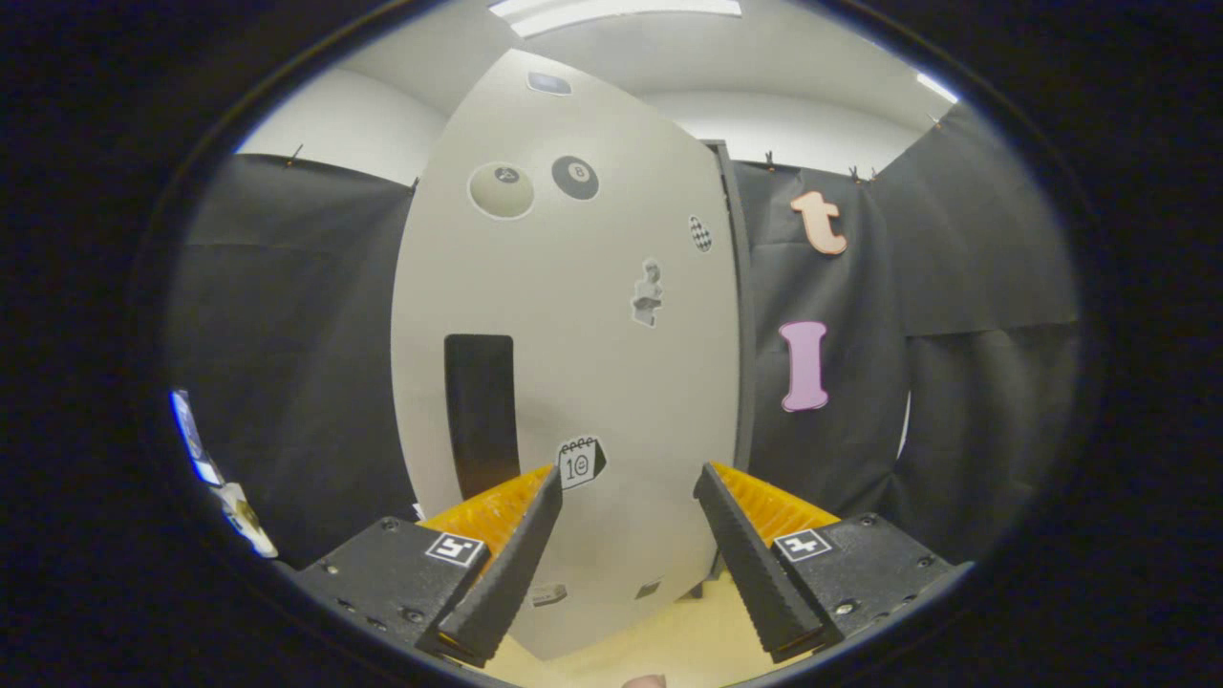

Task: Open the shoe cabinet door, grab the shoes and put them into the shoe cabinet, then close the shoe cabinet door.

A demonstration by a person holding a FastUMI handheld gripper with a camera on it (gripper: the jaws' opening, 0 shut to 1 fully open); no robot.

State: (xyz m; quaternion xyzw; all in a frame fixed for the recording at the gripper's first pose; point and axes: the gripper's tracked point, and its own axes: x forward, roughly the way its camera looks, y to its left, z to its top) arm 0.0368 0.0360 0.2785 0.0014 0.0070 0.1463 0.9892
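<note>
While the gripper (626,478) is held with its fingers spread wide and nothing between them, the shoe cabinet door (573,363) stands upright straight ahead, a pale panel dotted with stickers. Whether the panel sits flush on its cabinet or hangs slightly ajar cannot be told from this angle, and no shoes appear near the door. Set into the door's lower left part is a dark vertical slot (481,411), which I take to be the handle recess; its long axis runs up and down, parallel to the door's side edges. That slot lies just beyond and slightly left of the left finger (506,564), so the relation that matters is a small offset to the left of the gap between the fingers. A calendar sticker (580,462) sits on the door between the slot and the gap's midline. The door's right edge meets a dark frame strip (740,315), probably the hinge or closing side. A door like this suits either a closed cabinet awaiting shoes or one shut afterward.
</note>
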